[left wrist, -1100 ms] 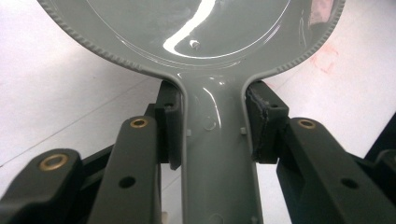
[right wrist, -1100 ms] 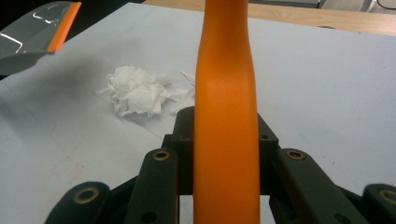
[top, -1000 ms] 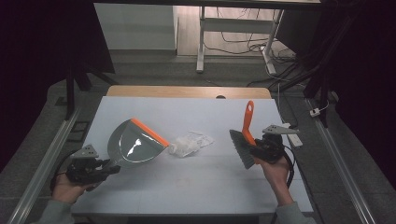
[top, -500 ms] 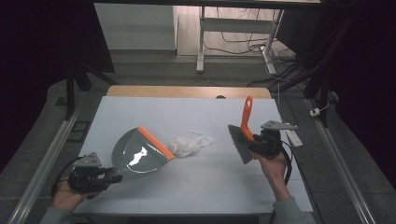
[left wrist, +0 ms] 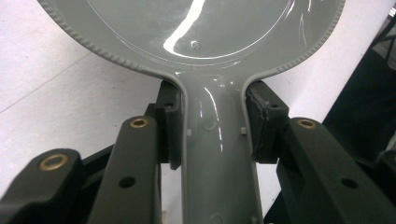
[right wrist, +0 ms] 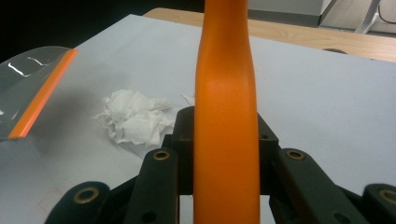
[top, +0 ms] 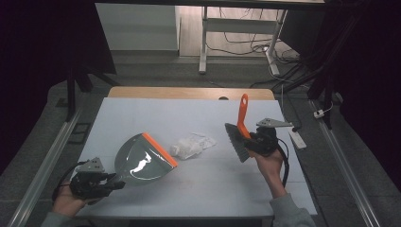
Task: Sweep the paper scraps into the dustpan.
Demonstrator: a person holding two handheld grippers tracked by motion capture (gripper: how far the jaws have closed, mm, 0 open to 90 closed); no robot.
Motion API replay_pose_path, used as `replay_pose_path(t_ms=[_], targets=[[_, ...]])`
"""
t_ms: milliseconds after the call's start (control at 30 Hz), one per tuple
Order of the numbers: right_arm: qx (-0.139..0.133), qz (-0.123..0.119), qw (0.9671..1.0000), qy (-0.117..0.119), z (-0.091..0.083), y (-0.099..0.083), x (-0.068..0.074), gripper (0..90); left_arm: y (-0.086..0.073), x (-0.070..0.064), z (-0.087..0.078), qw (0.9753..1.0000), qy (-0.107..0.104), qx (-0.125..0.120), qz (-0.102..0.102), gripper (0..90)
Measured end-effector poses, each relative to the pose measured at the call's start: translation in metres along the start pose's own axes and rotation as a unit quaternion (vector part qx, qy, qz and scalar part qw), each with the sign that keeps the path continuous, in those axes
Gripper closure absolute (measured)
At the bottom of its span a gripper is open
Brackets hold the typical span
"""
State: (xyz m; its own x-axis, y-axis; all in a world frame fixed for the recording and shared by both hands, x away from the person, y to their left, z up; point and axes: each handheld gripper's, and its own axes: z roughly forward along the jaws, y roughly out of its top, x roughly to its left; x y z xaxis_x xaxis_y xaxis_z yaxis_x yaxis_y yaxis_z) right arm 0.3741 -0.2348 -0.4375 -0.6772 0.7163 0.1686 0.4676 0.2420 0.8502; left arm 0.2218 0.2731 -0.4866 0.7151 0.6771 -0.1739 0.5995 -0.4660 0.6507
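A pale grey table [top: 156,113] with a bare wooden strip along its far edge stands in a dark room, cables trailing on the floor behind. Crumpled white tissue [top: 191,144] lies mid-table, between both tools. The left gripper [top: 101,182] clamps the glossy grey, orange-lipped dustpan [top: 142,158] by its handle. The right gripper [top: 255,141] is closed on the orange-handled brush [top: 240,132], bristles lifted off the table.
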Motion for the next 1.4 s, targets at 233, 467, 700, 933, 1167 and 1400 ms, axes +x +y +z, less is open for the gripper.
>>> replay_pose_path(t_ms=[233, 467, 700, 933, 1167, 1400], targets=[[-0.003, -0.006, 1.0, 0.001, 0.021, 0.009, 0.005, 70.2, 0.001, -0.004, 0.003, 0.9998, -0.011, 0.014, 0.006, 61.9], [0.01, -0.008, 0.9999, 0.008, 0.046, 0.022, 0.01, 70.1, -0.002, -0.003, 0.006, 0.9996, -0.005, 0.027, 0.009, 61.9], [0.025, -0.007, 0.9997, -0.002, 0.061, 0.033, 0.009, 70.2, -0.001, -0.004, 0.016, 0.999, 0.001, 0.041, 0.016, 61.9], [0.056, -0.005, 0.9983, -0.018, 0.08, 0.035, 0.002, 70.2, 0.001, -0.002, 0.026, 0.9983, 0.006, 0.055, 0.018, 61.9], [0.079, -0.002, 0.9963, -0.032, 0.098, 0.033, -0.004, 70.2, 0.004, 0.002, 0.031, 0.998, 0.011, 0.06, 0.016, 61.9], [0.1, -0.006, 0.9939, -0.045, 0.11, 0.034, -0.007, 70.2, 0.008, 0.002, 0.036, 0.9972, 0.015, 0.069, 0.024, 61.9]])
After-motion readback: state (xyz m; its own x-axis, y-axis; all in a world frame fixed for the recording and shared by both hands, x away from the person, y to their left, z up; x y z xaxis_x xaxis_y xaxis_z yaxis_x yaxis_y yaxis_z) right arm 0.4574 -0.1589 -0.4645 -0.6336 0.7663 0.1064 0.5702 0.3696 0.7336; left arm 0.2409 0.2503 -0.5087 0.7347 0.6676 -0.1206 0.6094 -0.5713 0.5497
